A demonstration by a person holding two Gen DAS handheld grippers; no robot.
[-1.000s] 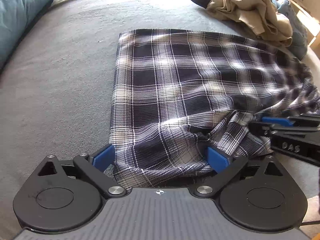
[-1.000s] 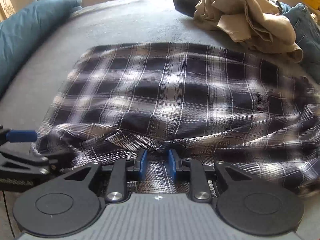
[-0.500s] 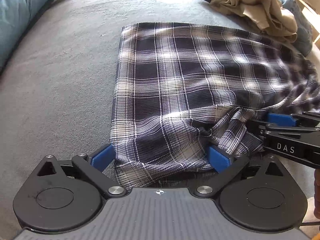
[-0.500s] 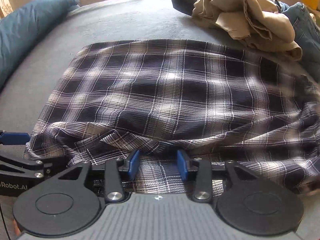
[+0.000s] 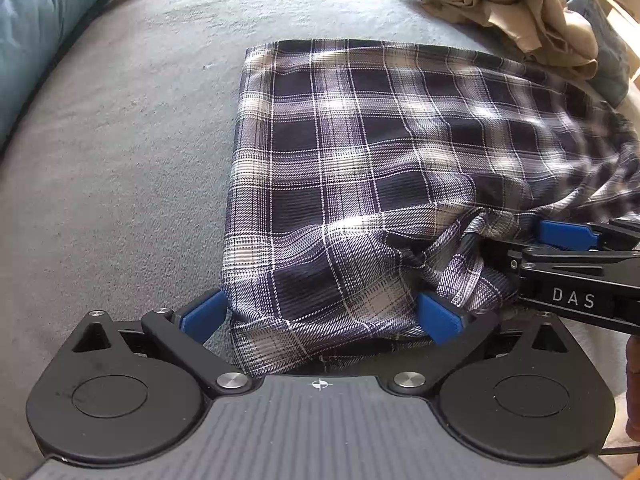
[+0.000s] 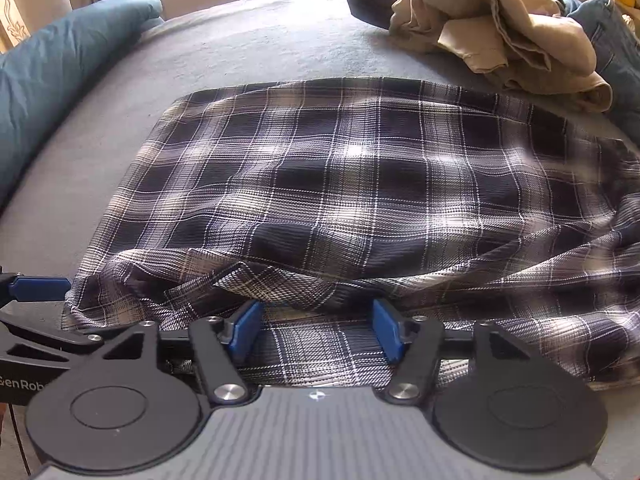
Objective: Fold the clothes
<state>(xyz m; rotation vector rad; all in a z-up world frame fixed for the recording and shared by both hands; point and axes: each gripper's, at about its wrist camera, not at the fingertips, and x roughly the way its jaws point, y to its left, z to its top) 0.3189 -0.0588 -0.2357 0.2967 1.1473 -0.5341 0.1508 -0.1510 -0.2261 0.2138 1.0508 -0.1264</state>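
Observation:
A dark blue and white plaid shirt lies folded on the grey bed cover, its near edge bunched and wrinkled. My left gripper stands open wide over the shirt's near left corner, with cloth lying between its blue pads. My right gripper is over the near hem of the plaid shirt. Its jaws are opening, and the cloth between the pads lies loose with nothing pressing on it. The two grippers sit close side by side; the right one's blue fingertip shows at the right edge of the left wrist view.
A teal pillow lies along the left side of the bed. At the back right sits a heap of tan clothes over a dark garment, with blue jeans beside it. Bare grey cover stretches left of the shirt.
The right gripper's pads have spread apart step by step and let go of the shirt's hem, which now lies slack. The left gripper has stayed open in place.

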